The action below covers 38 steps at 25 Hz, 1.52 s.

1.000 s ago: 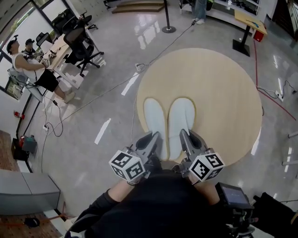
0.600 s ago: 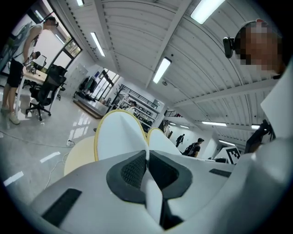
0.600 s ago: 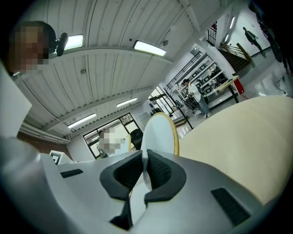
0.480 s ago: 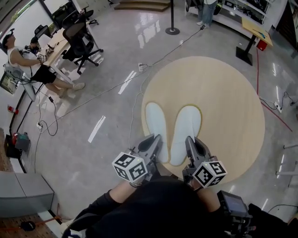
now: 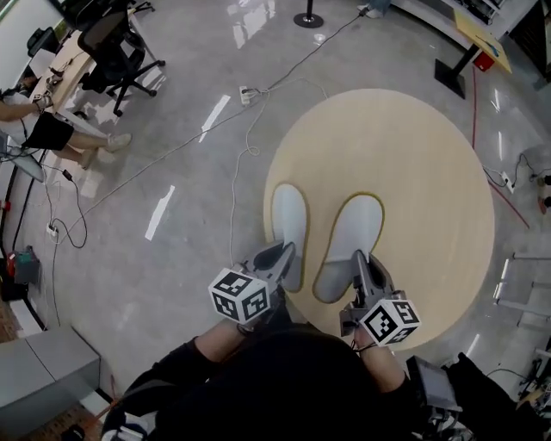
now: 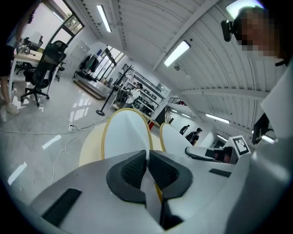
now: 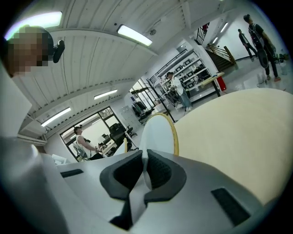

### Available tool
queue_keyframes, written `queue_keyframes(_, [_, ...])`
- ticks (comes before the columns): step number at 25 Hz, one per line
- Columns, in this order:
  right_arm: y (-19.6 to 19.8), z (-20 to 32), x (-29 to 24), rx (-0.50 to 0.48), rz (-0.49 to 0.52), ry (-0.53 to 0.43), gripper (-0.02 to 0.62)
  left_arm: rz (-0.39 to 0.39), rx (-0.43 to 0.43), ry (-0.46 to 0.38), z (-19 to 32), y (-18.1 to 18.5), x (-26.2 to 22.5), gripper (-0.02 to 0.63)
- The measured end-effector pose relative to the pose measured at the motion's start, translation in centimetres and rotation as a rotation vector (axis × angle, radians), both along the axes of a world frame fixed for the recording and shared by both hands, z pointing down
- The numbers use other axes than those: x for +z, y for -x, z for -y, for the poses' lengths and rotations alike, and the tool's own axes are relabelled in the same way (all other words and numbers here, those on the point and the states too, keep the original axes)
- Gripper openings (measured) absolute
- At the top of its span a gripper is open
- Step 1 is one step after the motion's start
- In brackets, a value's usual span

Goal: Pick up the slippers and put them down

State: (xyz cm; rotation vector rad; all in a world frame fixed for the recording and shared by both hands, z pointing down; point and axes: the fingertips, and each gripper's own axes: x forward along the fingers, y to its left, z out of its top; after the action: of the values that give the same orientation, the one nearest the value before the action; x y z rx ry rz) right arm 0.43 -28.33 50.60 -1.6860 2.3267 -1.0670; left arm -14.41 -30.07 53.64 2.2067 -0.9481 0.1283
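Two white slippers with yellow rims are held flat over the round beige table (image 5: 422,164), toes pointing away from me. The left slipper (image 5: 290,226) is gripped at its heel by my left gripper (image 5: 277,260), which is shut on it. My right gripper (image 5: 364,269) is shut on the heel of the right slipper (image 5: 350,244). In the left gripper view the pads pinch the left slipper (image 6: 124,132), with the right slipper (image 6: 176,139) beside it. In the right gripper view the right slipper (image 7: 158,133) stands out from the right gripper (image 7: 145,161) above the table (image 7: 238,132).
Cables (image 5: 241,129) trail across the shiny grey floor left of the table. An office chair (image 5: 108,43) and a seated person (image 5: 43,129) are at the far left. A grey cabinet (image 5: 43,379) stands at lower left, a post base (image 5: 308,19) at top.
Both grippers have shifted with their slippers and sunk a little. The right slipper now slants to the right, its toe farther from the left one. The head view has swung.
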Motion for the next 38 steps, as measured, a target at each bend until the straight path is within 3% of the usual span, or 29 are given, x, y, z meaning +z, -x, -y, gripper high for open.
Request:
queue_keyframes(12, [2.5,10.7,9.7,0.057,0.049,0.192,0.028,0.131,0.076,0.072,11.1,1.8,8.1,0.031])
queue_keyframes(18, [2.9,15.2,14.4,0.047,-0.048,0.228,0.028,0.156,0.109,0.137,15.8,1.2,13.0,0.031])
queue_keyframes(23, [3.8,18.5,17.6,0.023,-0.041,0.277,0.028,0.210,0.127,0.162,19.9,0.9,15.9,0.031])
queue_keyframes(31, [3.6,21.5,21.4,0.049,-0.050,0.351,0.029,0.277,0.192,0.206,23.0,0.4,19.3,0.031])
queue_keyframes(36, [3.9,23.3,22.2,0.047,-0.069,0.366,0.029,0.314,0.259,0.181,23.7,-0.8,19.7,0.032])
queue_keyframes(38, [4.0,23.4,22.6,0.035,-0.109,0.378,0.076,0.357,0.278,0.168,23.8,-0.7,19.8,0.032])
